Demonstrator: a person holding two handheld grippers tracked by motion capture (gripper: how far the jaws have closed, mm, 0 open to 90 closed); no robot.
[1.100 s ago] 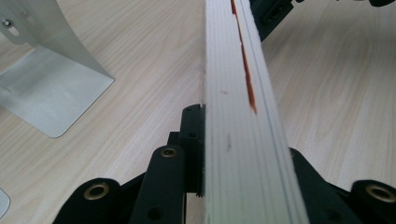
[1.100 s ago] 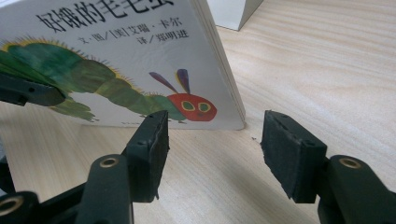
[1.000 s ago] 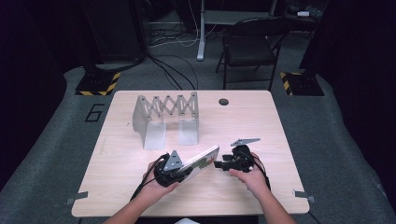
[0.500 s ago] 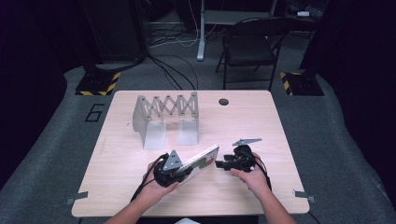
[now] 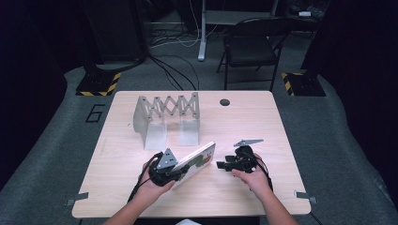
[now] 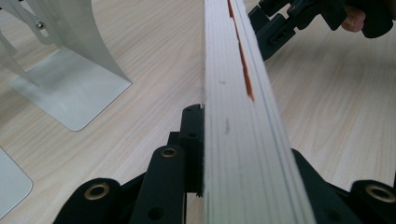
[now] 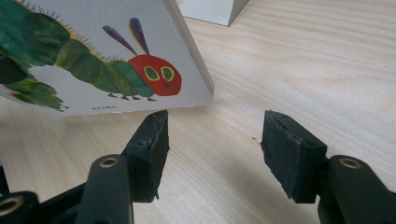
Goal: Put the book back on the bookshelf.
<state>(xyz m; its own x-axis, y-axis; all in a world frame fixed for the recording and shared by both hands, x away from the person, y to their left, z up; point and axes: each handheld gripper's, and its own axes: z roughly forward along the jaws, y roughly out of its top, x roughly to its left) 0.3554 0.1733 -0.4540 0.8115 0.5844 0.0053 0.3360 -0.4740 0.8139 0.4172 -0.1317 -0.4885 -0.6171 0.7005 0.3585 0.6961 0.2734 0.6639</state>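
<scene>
Book (image 5: 197, 159) pinched in my left gripper (image 5: 172, 172); right gripper (image 5: 225, 165), fingers spread, should straddle its free edge squarely before closing.

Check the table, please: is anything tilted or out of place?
Yes. The white caterpillar board book is held slanted above the table in the left gripper, not in the grey metal expanding rack. The right gripper is open beside it.

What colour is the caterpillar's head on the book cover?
Red, with yellow-green eyes; the caterpillar's head on the book shows best in the right gripper view.
</scene>
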